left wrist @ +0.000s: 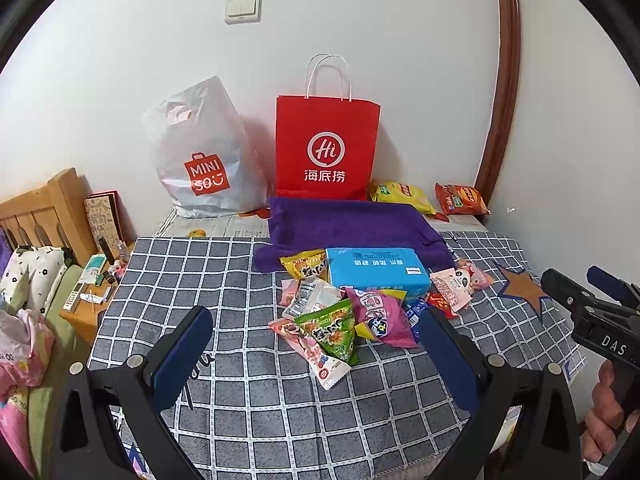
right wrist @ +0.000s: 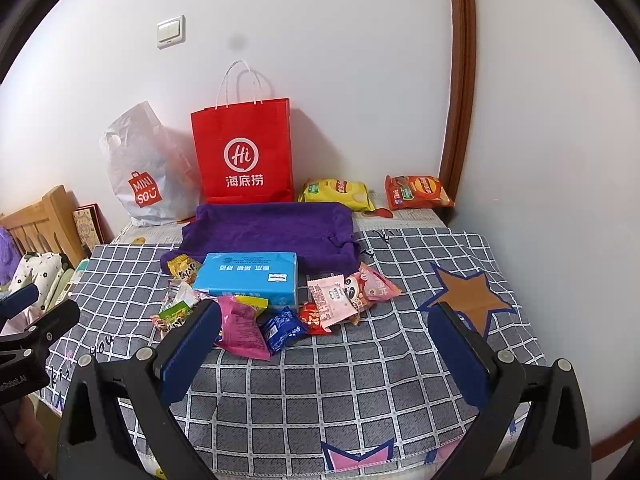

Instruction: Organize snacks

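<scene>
- Snacks: a loose heap of small foil and plastic snack packets (left wrist: 340,316) lying mid-worktop on the grey-and-white checked cloth (left wrist: 248,392), crowded round a light-blue rectangular soft pack (left wrist: 376,270).
- Heap contents: green triangular packet (left wrist: 332,330) and magenta crinkled pouch (left wrist: 380,316) at the near edge; pink panda-print sachets (right wrist: 340,294) and a small blue wrapper (right wrist: 282,328) on the right side.
- Outliers: yellow crisp bag (right wrist: 340,194) and orange-red crisp bag (right wrist: 418,192), well apart from the heap, by the back wall.
- Left tongs (left wrist: 316,344): blue-padded, spread wide, empty, hovering in front of the heap.
- Right tongs (right wrist: 324,344): likewise spread wide, empty; a hand (left wrist: 608,412) grips the handle.
- Step in hand, judged: first pick. Advise taking a top, near-edge packet by a sealed seam, one at a time; overlapping wrappers are slippery and may drag neighbours.
- Likely receptacles, judged: purple fabric tray (left wrist: 352,220) just behind the heap; red paper carrier bag (left wrist: 326,148) and white plastic shopping bag (left wrist: 200,156) upright against the wall.
- Room: white wall with light switch (left wrist: 242,8), brown curved frame (left wrist: 504,80), wooden bed headboard (left wrist: 40,212) at left.
</scene>
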### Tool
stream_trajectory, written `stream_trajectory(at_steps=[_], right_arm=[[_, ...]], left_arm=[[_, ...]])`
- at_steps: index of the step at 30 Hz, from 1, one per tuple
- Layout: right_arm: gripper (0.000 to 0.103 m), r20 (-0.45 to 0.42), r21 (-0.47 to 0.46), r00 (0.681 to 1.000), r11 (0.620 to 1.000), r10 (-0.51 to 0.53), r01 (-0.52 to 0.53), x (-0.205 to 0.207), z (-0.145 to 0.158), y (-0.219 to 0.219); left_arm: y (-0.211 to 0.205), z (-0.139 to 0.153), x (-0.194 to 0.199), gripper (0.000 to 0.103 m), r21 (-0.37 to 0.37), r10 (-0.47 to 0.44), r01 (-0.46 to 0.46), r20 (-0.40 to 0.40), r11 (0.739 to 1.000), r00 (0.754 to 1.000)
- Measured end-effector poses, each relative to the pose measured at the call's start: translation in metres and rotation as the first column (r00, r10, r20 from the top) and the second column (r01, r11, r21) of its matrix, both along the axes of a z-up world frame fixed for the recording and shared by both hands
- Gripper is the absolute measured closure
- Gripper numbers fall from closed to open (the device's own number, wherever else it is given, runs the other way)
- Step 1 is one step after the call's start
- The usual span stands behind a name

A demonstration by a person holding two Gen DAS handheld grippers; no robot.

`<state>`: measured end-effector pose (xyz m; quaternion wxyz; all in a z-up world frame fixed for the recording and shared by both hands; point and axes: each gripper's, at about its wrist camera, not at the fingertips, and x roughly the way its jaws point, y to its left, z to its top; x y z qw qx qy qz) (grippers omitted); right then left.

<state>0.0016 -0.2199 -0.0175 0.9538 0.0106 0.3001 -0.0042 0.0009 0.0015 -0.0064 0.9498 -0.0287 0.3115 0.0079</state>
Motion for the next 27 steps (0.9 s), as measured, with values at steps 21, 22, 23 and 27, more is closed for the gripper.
stream_trajectory(at_steps=[21, 22, 23, 27], right_arm=[[0.001, -0.010, 0.003, 1.000, 1.000, -0.014, 0.014, -0.0033, -0.0038, -0.0073], [0.001, -0.010, 0.003, 1.000, 1.000, -0.013, 0.013, -0.0034, -0.0040, -0.0074], [0.001, -0.009, 0.003, 1.000, 1.000, -0.013, 0.013, -0.0037, -0.0038, -0.0075], [0.001, -0.008, 0.002, 1.000, 1.000, -0.014, 0.014, -0.0045, -0.0029, -0.0066]], left_arm=[[-0.0046, 0.0003, -0.0024, 0.000, 0.007, -0.008, 0.008, 0.003, 1.000, 1.000], [-0.0046, 0.0002, -0.0023, 0.000, 0.007, -0.008, 0.008, 0.004, 1.000, 1.000], [-0.0050, 0.0003, -0.0020, 0.000, 0.007, -0.008, 0.008, 0.003, 1.000, 1.000], [-0.0052, 0.0007, -0.0016, 0.000, 0.009, -0.007, 0.007, 0.003, 1.000, 1.000]])
